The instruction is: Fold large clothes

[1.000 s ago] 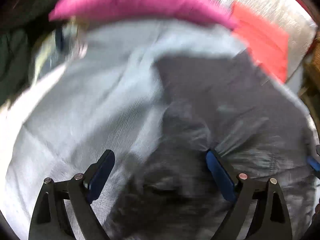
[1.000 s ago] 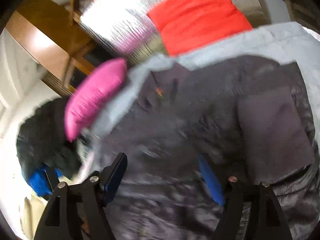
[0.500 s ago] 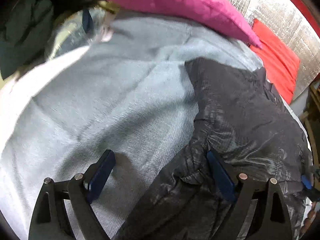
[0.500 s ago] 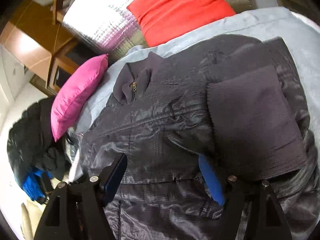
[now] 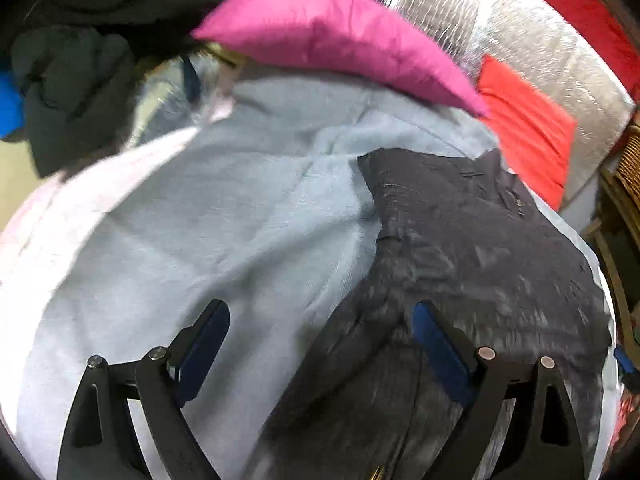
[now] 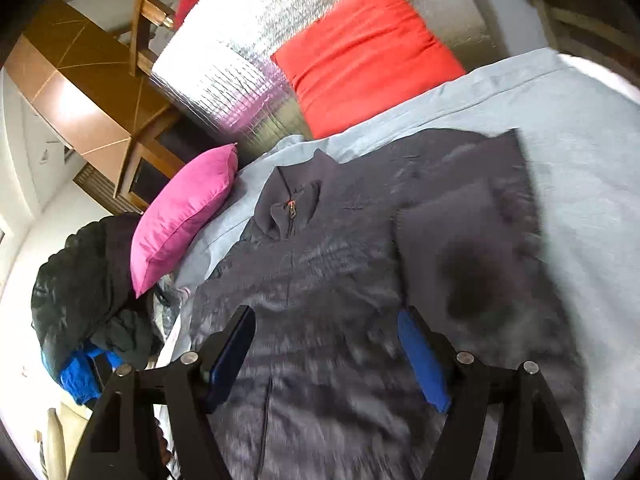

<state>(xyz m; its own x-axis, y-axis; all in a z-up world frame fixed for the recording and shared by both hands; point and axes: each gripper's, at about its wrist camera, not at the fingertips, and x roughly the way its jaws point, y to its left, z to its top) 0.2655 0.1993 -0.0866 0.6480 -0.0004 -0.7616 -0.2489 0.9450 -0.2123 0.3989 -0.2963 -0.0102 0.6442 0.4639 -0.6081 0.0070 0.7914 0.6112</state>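
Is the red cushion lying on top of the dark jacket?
No, the red cushion leans against the silver padding, beyond the jacket.

left view: we have pulled back and up, the pink pillow (image 5: pixel 332 40) and red cushion (image 5: pixel 524 128) now fuller in view | right view: we have backed off the dark jacket (image 6: pixel 340 264), whose collar and folded sleeve now show whole on the bed (image 6: pixel 580 160)
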